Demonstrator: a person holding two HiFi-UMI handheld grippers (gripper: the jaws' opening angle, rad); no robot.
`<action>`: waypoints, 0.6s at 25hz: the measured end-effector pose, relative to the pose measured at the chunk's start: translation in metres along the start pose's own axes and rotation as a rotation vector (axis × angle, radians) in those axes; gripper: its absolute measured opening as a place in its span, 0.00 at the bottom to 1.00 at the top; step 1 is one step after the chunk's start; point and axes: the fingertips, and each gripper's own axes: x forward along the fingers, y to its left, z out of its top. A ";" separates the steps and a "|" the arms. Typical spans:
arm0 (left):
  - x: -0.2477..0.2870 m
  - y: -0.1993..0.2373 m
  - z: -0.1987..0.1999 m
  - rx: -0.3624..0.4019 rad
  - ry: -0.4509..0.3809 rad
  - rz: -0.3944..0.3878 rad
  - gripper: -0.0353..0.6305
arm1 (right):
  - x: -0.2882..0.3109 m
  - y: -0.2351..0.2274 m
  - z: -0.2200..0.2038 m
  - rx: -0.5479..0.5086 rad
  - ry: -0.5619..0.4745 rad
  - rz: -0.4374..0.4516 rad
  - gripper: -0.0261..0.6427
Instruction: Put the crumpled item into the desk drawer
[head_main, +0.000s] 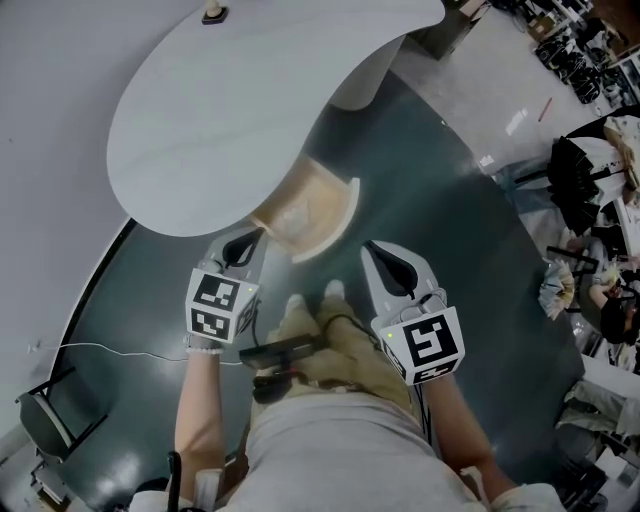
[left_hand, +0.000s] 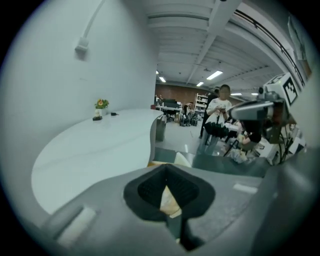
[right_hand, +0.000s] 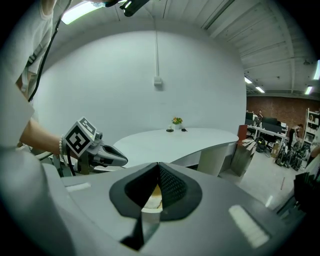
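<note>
Jaws of left gripper (head_main: 242, 246) and right gripper (head_main: 389, 264) sit pressed together, empty, near open drawer (head_main: 343, 208).

desk (head_main: 250, 110): white, smooth, matt, faint grain | drawer (head_main: 322, 195): pale wood look inside | floor (head_main: 440, 230): dark, glossy | left gripper (head_main: 250, 240), right gripper (head_main: 378, 255): grey matt plastic | pads (left_hand: 150, 187): black, dotted texture | trousers (head_main: 355, 352): khaki cloth

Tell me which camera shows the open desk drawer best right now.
The head view: the drawer sits pulled out under the desk edge, its tan inside seen from above. The left gripper view catches only a corner beyond its jaws; the right gripper view shows just a tan sliver between its jaws.
</note>
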 end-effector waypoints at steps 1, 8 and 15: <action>-0.007 -0.001 0.006 0.010 -0.010 0.002 0.05 | -0.002 0.002 0.005 -0.003 -0.010 -0.002 0.05; -0.051 -0.015 0.054 0.064 -0.126 0.014 0.05 | -0.019 0.009 0.025 -0.025 -0.054 -0.012 0.05; -0.090 -0.022 0.077 0.054 -0.193 0.036 0.05 | -0.034 0.019 0.048 -0.048 -0.102 -0.014 0.05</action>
